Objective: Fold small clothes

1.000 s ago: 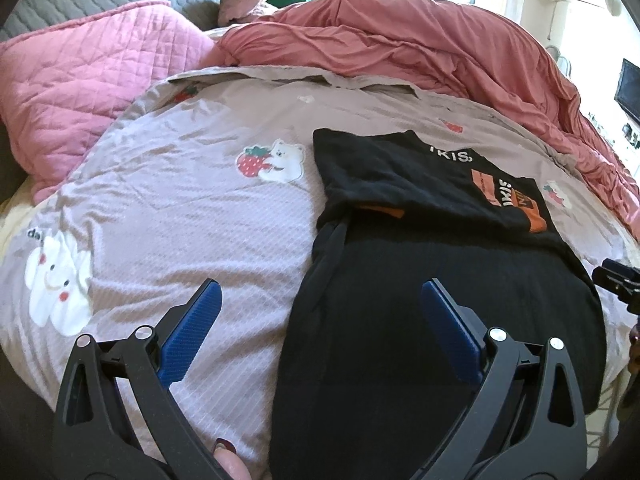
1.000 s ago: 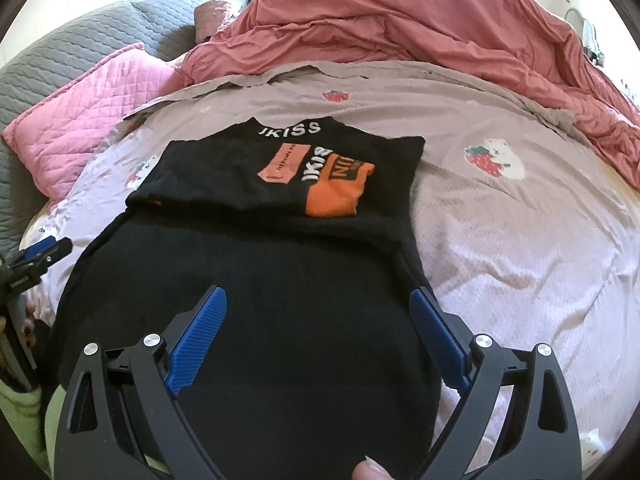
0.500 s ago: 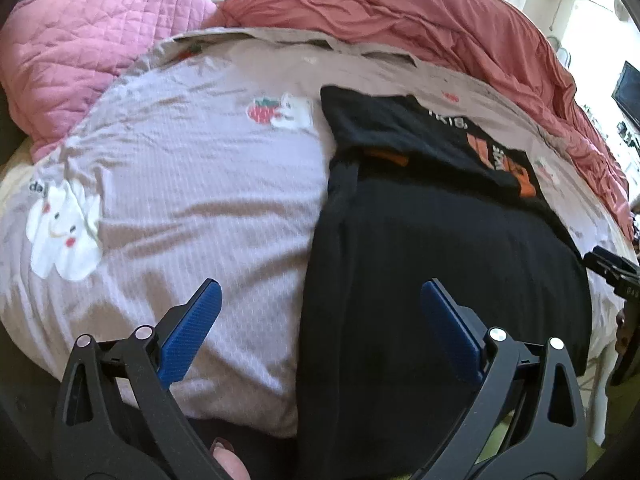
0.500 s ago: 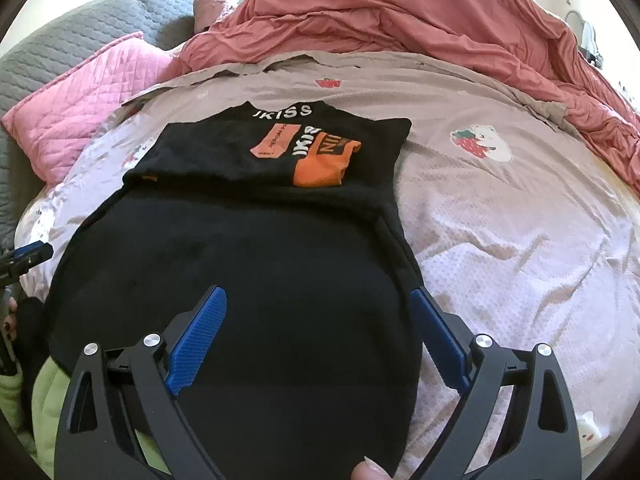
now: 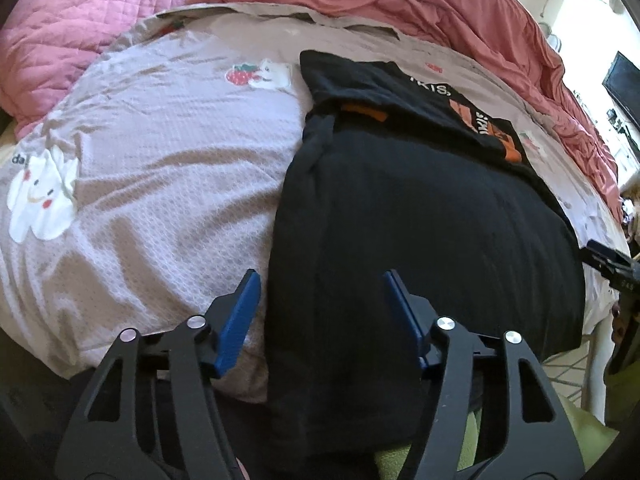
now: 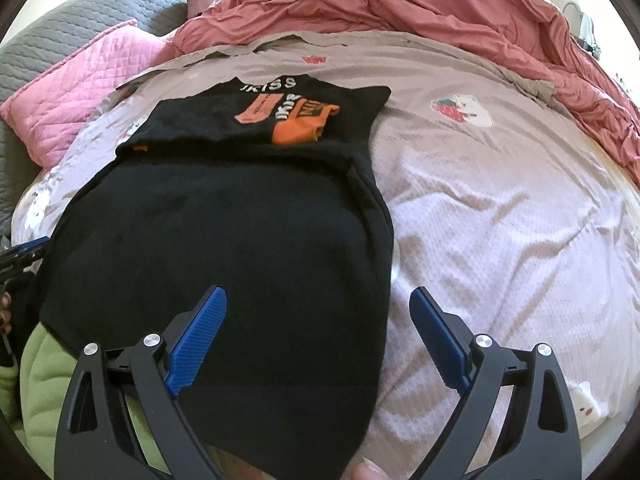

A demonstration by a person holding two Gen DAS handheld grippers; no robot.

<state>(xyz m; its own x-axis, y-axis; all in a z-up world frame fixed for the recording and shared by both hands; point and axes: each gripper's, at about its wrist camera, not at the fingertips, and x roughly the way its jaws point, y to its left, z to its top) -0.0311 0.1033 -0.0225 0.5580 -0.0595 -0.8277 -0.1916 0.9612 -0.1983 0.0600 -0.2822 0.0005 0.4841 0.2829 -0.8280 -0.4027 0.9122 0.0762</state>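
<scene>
A black garment (image 5: 420, 216) with orange and white lettering lies flat on the bed, its far end folded over, its near hem hanging over the bed's edge; it also shows in the right wrist view (image 6: 224, 236). My left gripper (image 5: 320, 280) is open, narrower than before, straddling the garment's left edge near the hem, its fingers apart from the cloth. My right gripper (image 6: 318, 296) is open wide over the garment's right edge near the hem. Each gripper's tip shows at the other view's border, the right gripper (image 5: 604, 258) and the left gripper (image 6: 24, 250).
The mauve bedsheet (image 5: 160, 168) with bear and strawberry prints covers the bed. A pink quilted pillow (image 6: 80, 80) lies far left, a bunched red duvet (image 6: 440, 4) along the far side. Green cloth (image 6: 40, 364) is below the bed's edge.
Both grippers have dropped back toward the near edge of the bed, over the garment's hem corners. The left gripper's fingers have drawn closer together. The garment has not moved.
</scene>
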